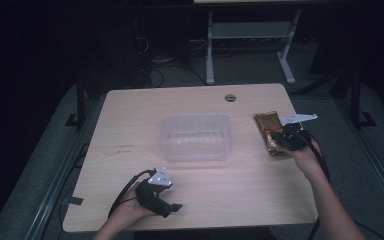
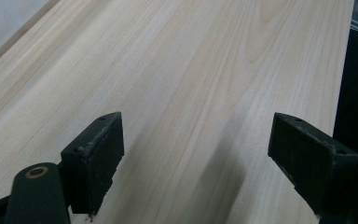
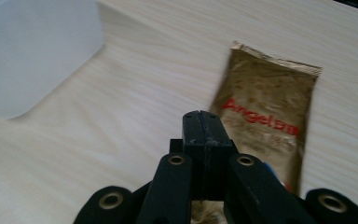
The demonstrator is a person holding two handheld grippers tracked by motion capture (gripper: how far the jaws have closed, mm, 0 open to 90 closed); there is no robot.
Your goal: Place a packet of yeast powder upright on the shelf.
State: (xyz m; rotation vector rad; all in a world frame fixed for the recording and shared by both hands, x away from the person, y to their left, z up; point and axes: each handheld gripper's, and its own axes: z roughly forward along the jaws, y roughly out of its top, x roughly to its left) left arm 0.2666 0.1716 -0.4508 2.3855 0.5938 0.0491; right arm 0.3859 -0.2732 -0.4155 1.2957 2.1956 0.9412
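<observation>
1. The right tool (image 3: 200, 122) has its jaws pressed flat together. They sit over the near end of the gold packet (image 3: 265, 121); whether that end is pinched between them cannot be told, since the tool's body hides it.
2. Landmark: the clear plastic tub (image 1: 196, 137) at the middle of the worktop (image 1: 130, 120). The gold packet (image 1: 269, 131) lies flat to the tub's right, apart from it, with bare wood between.
3. The packet's long axis runs away from the right tool (image 1: 283, 140), roughly parallel to the tub's right wall. To reach the tub it would have to travel sideways to the left.
4. The packet lies between the tub and the worktop's right edge, nearer that edge. There is little spare room on that side, and open wood toward the tub.
5. The left tool (image 1: 176, 206) rests in front of the tub, near the worktop's front edge, with its jaws spread wide over bare wood and nothing between them. It is well apart from the packet, so the right hand is clearly the nearer one.
6. The left tool (image 2: 196, 149) has free room ahead of it.
</observation>
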